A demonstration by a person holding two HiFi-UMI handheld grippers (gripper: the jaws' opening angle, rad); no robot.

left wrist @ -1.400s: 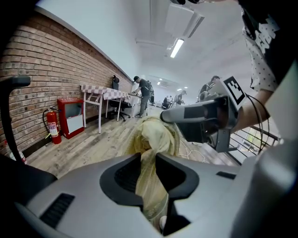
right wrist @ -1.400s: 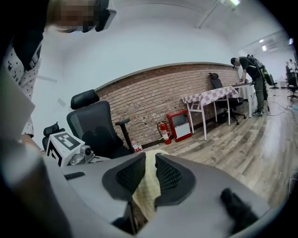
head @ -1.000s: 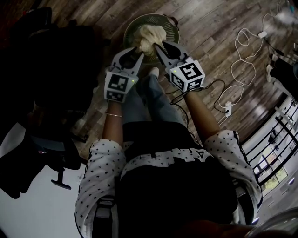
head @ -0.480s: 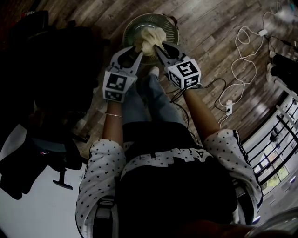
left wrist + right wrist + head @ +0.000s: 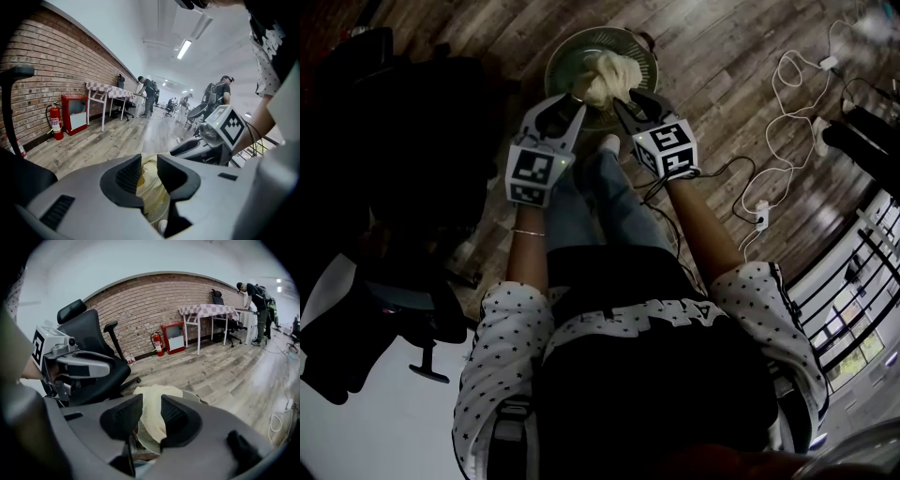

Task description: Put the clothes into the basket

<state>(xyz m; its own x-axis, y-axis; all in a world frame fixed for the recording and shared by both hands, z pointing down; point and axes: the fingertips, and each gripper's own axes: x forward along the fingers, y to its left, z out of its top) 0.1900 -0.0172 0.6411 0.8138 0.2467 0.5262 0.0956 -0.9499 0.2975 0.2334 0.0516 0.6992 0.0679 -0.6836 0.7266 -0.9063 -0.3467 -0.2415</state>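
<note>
A cream cloth [image 5: 607,70] is bunched over the round green basket [image 5: 572,42] on the wooden floor. My left gripper [image 5: 573,97] stands at the basket's near rim, its jaws close together with a fold of the cloth [image 5: 149,185] pinched between them. My right gripper [image 5: 624,96] is beside it on the right. Its jaws have just been opening; the cloth [image 5: 151,411] still shows in the gap between them, but the pads stand off it. The basket's ribbed wall [image 5: 199,398] shows under the cloth.
A black office chair [image 5: 403,141] stands left of the basket. White cables [image 5: 787,103] and a power strip [image 5: 759,216] lie on the floor to the right. The person's jeans and a shoe [image 5: 610,142] are just behind the basket.
The right gripper has sunk toward the basket and its jaws have spread. The cloth has dropped lower into the basket. The left gripper has stayed put.
</note>
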